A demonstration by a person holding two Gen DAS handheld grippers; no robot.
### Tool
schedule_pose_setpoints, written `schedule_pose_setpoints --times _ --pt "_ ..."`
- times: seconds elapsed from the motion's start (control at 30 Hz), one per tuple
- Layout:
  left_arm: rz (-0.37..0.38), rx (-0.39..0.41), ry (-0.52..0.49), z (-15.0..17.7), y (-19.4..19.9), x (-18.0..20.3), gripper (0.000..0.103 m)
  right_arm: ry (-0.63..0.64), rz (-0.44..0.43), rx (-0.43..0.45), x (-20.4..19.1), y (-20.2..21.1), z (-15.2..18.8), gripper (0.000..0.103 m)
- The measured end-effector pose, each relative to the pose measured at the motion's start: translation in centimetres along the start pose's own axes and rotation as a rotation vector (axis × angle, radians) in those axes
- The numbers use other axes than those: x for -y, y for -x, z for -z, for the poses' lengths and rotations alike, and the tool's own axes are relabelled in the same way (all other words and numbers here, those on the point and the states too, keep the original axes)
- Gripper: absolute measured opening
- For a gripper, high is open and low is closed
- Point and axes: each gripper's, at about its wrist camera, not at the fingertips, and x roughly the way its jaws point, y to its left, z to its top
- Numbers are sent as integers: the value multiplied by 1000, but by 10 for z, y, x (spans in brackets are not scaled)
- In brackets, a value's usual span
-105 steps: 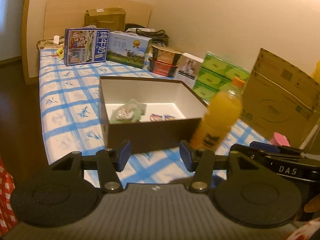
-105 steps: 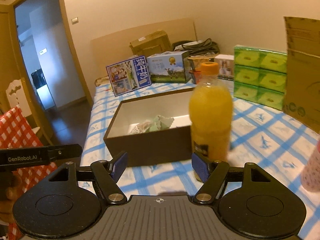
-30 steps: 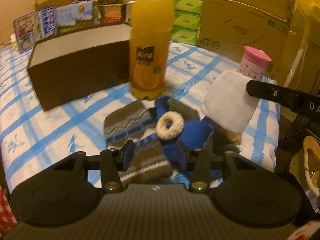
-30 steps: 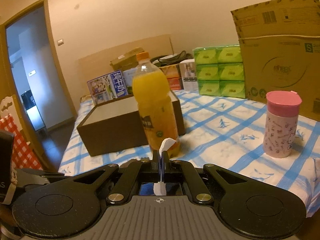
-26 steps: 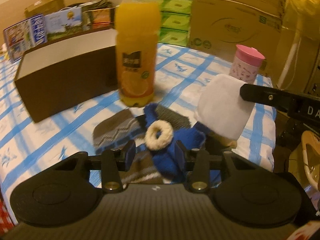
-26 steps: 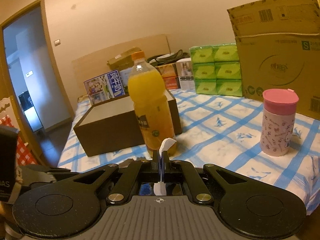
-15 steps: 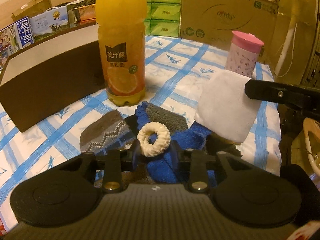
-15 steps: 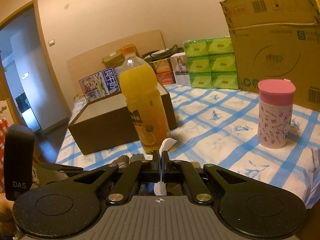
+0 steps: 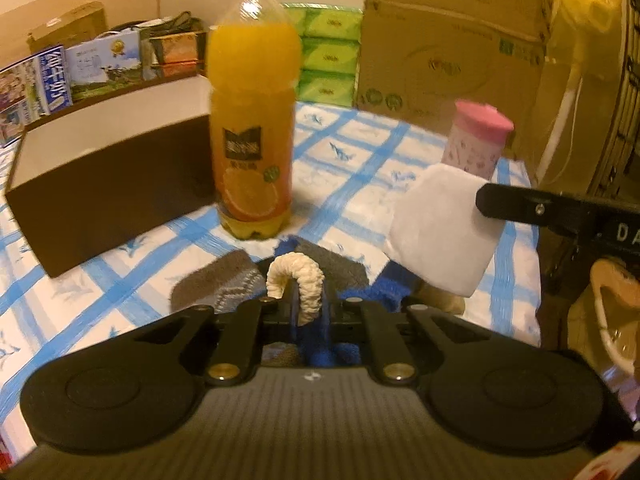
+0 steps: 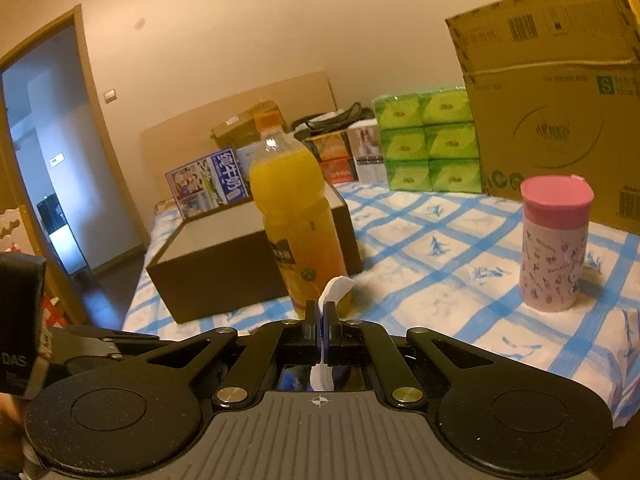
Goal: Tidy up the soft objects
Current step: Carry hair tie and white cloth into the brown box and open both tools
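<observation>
My left gripper [image 9: 306, 308] is shut on a cream fuzzy hair tie [image 9: 298, 278], squeezing it into a narrow upright loop above a pile of blue and grey-patterned knit socks [image 9: 352, 276]. My right gripper [image 10: 322, 316] is shut on a white cloth [image 10: 334, 290]; the cloth hangs flat in the left wrist view [image 9: 440, 236], right of the hair tie. The open brown box [image 9: 108, 176] stands to the left behind; it also shows in the right wrist view [image 10: 224, 264].
An orange juice bottle [image 9: 254, 120] stands just beyond the socks. A pink-lidded cup [image 9: 476, 140] stands at the right. Green tissue packs [image 10: 428, 140], a large cardboard box [image 9: 452, 40] and cartons line the back. The blue-checked tablecloth [image 10: 440, 280] covers the table.
My left gripper has closed on the hair tie, squeezing the flat ring into an upright loop. My right gripper still holds the white cloth, almost unmoved.
</observation>
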Motion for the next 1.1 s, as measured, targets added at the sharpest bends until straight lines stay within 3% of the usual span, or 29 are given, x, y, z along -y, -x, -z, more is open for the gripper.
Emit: schedule_pose_setpoints --times 0.33,0.7,1.1 --pt "-63 70 114 -11 51 -45 10 68 -87 37 -34 -6 -23 1" --pt "-167 154 124 -50 77 -104 10 150 -227 69 -100 -70 -66 1" --pt "-168 183 165 -116 50 -186 10 211 -173 100 -149 -171 -119 1"
